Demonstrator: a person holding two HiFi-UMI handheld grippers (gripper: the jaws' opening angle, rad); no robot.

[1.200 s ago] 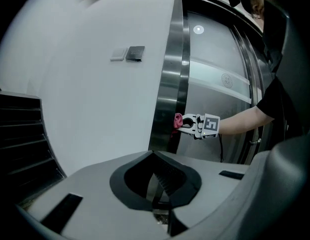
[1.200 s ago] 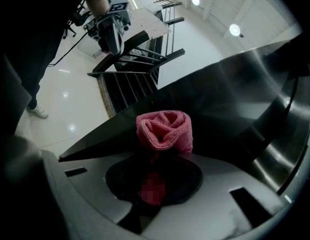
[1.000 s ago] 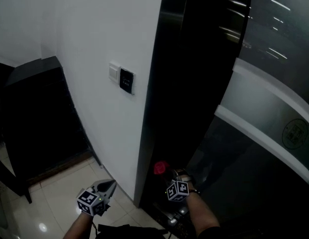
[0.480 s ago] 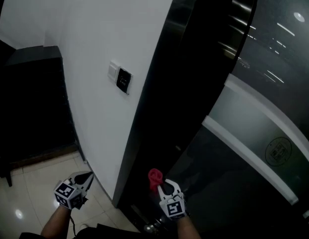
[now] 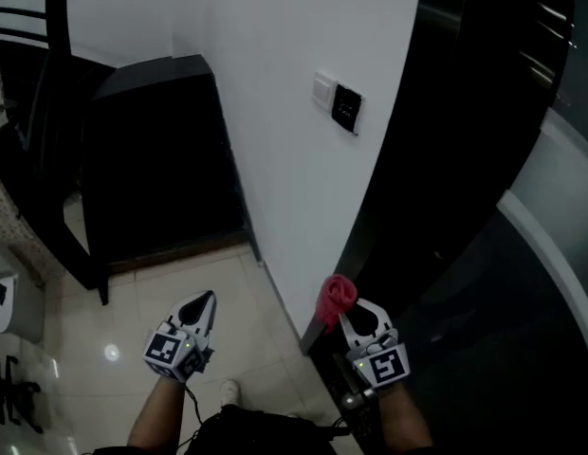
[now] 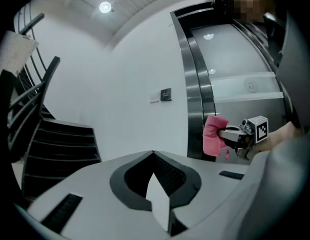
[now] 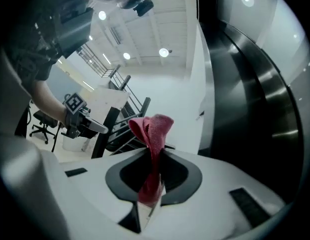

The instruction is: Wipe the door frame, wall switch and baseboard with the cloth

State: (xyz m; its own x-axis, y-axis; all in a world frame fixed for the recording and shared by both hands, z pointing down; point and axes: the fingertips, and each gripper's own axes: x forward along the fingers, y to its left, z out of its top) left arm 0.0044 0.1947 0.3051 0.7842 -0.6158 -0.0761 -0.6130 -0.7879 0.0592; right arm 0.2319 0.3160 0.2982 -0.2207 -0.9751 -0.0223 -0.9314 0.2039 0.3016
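Right gripper (image 5: pixel 349 313): clenched on the cloth (image 5: pixel 337 294). In the right gripper view the jaws are closed on a pink-red fold of the cloth (image 7: pixel 152 134), which runs down between them and bunches above the tips.

Left gripper (image 5: pixel 205 300): jaws brought together, with nothing between them in the left gripper view (image 6: pixel 153 153). It is held over the pale tiled floor (image 5: pixel 114 311), left of the right gripper and well apart from it.

Cloth position: low on the door frame (image 5: pixel 408 178), at the edge where the dark frame meets the white wall (image 5: pixel 275 112), near the floor. From the left gripper view the cloth (image 6: pixel 214 134) sits in front of the lower part of the metal door frame (image 6: pixel 195 104), with the right gripper (image 6: pixel 229 133) extending to its right. Contact between cloth and frame cannot be confirmed.

Wall switch (image 5: pixel 322 88): a white plate mounted on the wall, with a dark panel (image 5: pixel 347 109) just beside it on the right. Both are well above and far from the cloth.

Surroundings: a dark stepped unit (image 5: pixel 152 159) stands against the wall at the far left. A glass door with a pale band (image 5: pixel 560 188) lies to the right of the frame.
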